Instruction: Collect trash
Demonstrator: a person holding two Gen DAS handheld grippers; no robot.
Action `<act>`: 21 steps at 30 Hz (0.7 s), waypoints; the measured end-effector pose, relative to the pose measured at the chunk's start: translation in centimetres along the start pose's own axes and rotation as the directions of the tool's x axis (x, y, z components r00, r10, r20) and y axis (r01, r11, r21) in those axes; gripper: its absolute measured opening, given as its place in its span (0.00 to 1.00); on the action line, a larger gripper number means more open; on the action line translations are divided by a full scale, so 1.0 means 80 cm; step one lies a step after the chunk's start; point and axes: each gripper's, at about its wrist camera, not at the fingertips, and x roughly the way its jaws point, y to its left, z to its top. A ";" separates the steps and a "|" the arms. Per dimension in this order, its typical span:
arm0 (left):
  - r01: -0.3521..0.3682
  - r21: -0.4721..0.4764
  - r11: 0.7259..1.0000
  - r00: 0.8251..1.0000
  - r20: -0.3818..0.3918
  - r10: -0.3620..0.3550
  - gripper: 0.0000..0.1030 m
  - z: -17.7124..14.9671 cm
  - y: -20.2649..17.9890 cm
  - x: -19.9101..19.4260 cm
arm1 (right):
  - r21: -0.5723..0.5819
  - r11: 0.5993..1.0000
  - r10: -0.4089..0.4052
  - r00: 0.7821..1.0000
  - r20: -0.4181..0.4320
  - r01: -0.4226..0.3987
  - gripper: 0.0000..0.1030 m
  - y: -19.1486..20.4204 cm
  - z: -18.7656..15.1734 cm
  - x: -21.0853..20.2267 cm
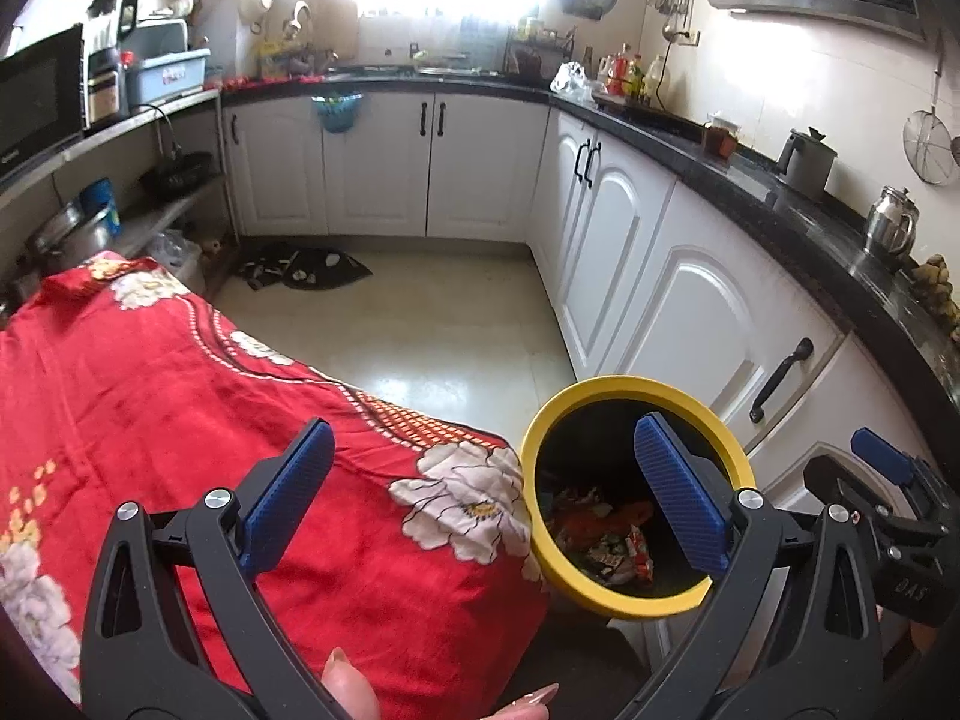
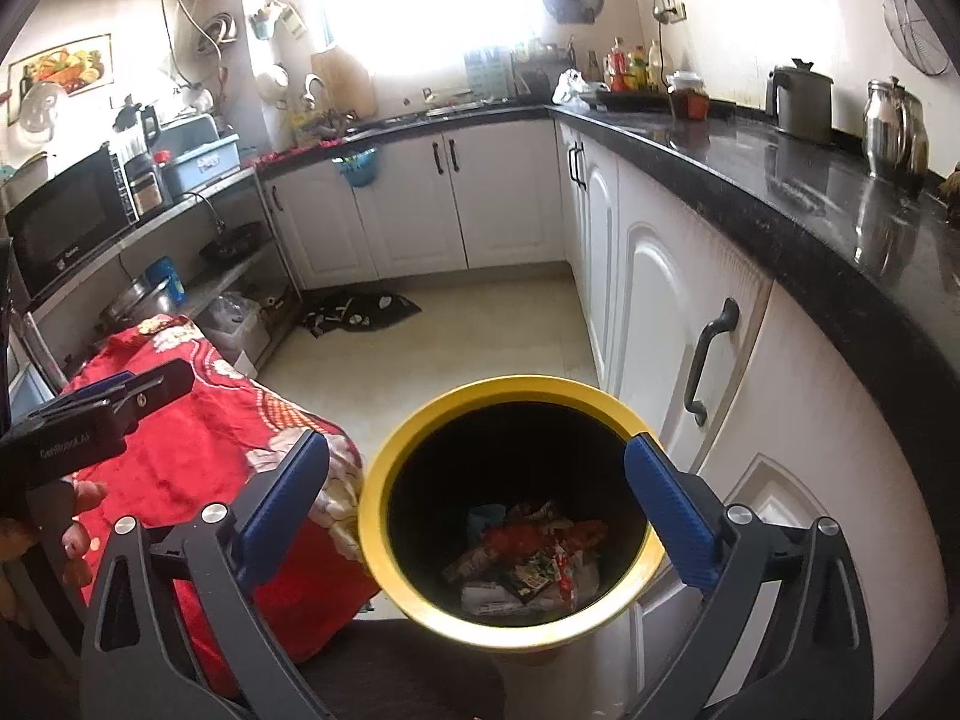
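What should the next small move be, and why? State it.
Probably withdraw both grippers: the left gripper and right gripper are open and empty, wrappers already lie in the yellow bin, and the red cloth shows no trash.

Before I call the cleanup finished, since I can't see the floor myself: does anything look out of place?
Yes: a dark cloth lies crumpled on the floor by the far cabinets. The wrappers sit inside the yellow bin, none spilled around it.
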 end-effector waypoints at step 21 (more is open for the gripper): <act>-0.052 0.013 0.999 0.988 0.146 0.050 0.89 -0.061 0.027 -0.089 | -0.062 0.998 0.025 0.969 0.247 -0.010 0.94 0.052 -0.049 -0.091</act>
